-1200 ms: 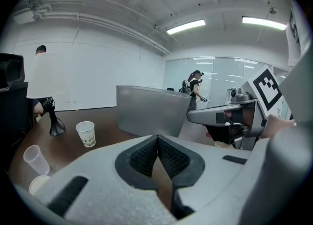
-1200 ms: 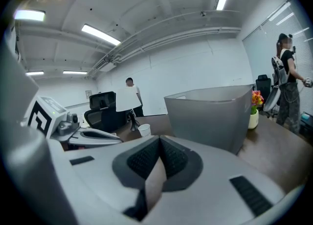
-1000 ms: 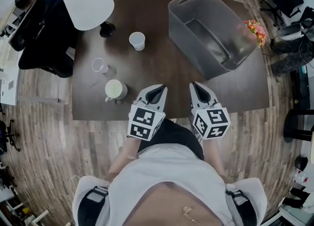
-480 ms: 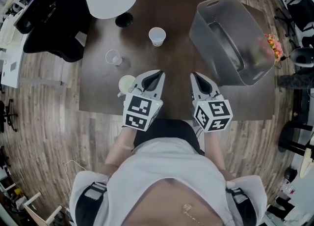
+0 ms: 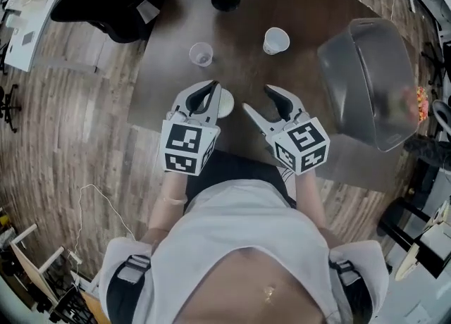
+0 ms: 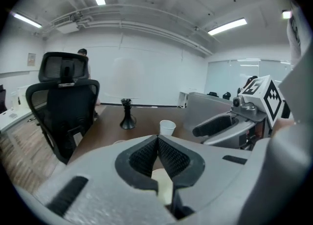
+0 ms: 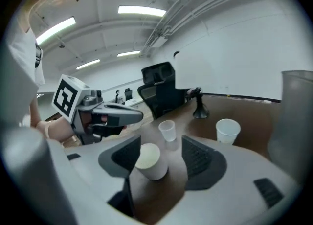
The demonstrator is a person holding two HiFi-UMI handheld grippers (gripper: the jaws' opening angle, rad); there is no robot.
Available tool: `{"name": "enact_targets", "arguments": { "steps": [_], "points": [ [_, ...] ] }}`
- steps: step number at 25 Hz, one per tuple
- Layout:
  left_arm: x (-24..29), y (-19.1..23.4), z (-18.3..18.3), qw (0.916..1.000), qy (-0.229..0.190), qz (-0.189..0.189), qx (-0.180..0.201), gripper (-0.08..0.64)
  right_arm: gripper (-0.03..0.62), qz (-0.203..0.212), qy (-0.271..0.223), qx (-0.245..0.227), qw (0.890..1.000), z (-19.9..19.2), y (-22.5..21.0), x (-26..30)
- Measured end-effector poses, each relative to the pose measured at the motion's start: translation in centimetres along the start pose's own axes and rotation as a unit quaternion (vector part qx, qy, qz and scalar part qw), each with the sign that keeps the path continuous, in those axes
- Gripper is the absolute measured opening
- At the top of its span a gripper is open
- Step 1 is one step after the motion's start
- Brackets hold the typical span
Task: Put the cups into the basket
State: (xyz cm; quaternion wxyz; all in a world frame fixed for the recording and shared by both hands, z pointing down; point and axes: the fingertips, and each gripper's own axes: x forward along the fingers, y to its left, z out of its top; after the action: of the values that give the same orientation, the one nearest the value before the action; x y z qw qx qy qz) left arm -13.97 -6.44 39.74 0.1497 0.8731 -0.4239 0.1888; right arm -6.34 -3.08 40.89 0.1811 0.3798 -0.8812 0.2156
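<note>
— How many cups?
— Three, all on the tabletop (image 5: 239,69) and outside the one grey basket (image 5: 356,41) at its right edge. There's a cream cup (image 7: 148,159) near the front edge. A clear plastic cup (image 5: 201,53) and a white paper cup (image 5: 275,39) stand further in.

— And the tongs?
— The left gripper (image 6: 157,141) is clenched on nothing. The right gripper (image 7: 161,153) is released, its jaws just opening. The cream cup shows in the gap by its left pad, unpressed.

— Anything unclear?
— In the head view the left gripper hides part of the cream cup. Each marker cube carries black-and-white squares.
</note>
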Motion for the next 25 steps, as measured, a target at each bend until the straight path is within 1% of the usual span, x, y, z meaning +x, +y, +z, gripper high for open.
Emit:
{"name": "enact_targets", "arguments": {
  "steps": [1,3,5,8,11,14,17,19,21,23,25],
  "points": [
    [-0.6,1.1,-0.6,0.9998,0.002,0.015,-0.010,0.012,0.268,0.026,0.035,-0.019,0.999,-0.8,1.0,1.3],
    [-1.8,3.0,-1.8,0.9988,0.004,0.039,-0.030,0.012,0.357,0.071,0.102,-0.064,0.990,-2.7,3.0,3.4],
    [-2.8,4.4,-3.0,0.9970,0.005,0.059,-0.050,0.012,0.381,0.091,0.139,-0.102,0.981,-3.9,4.2,5.0],
    [-4.2,6.2,-5.2,0.9935,0.008,0.082,-0.079,0.012,0.391,0.107,0.176,-0.136,0.969,-5.3,5.3,7.1],
    [-5.0,7.4,-7.3,0.9896,0.014,0.096,-0.106,0.012,0.394,0.119,0.218,-0.163,0.955,-6.7,6.1,8.6],
    [-4.9,8.1,-8.9,0.9872,0.024,0.104,-0.119,0.012,0.396,0.114,0.249,-0.182,0.944,-8.1,5.7,9.7],
    [-5.2,8.8,-9.8,0.9854,0.027,0.099,-0.136,0.012,0.397,0.099,0.258,-0.192,0.942,-8.3,5.5,10.6],
    [-5.3,8.8,-10.1,0.9843,0.029,0.093,-0.147,0.012,0.399,0.102,0.265,-0.193,0.939,-8.3,5.8,10.9],
    [-4.7,9.0,-10.6,0.9844,0.033,0.089,-0.149,0.012,0.399,0.109,0.274,-0.205,0.933,-8.5,5.8,11.8],
    [-3.9,9.3,-11.2,0.9850,0.040,0.084,-0.145,0.012,0.399,0.113,0.285,-0.231,0.923,-8.8,5.5,12.7],
    [-3.7,9.2,-11.7,0.9850,0.045,0.080,-0.146,0.012,0.400,0.118,0.292,-0.239,0.918,-9.1,5.7,12.7]
  ]
}}
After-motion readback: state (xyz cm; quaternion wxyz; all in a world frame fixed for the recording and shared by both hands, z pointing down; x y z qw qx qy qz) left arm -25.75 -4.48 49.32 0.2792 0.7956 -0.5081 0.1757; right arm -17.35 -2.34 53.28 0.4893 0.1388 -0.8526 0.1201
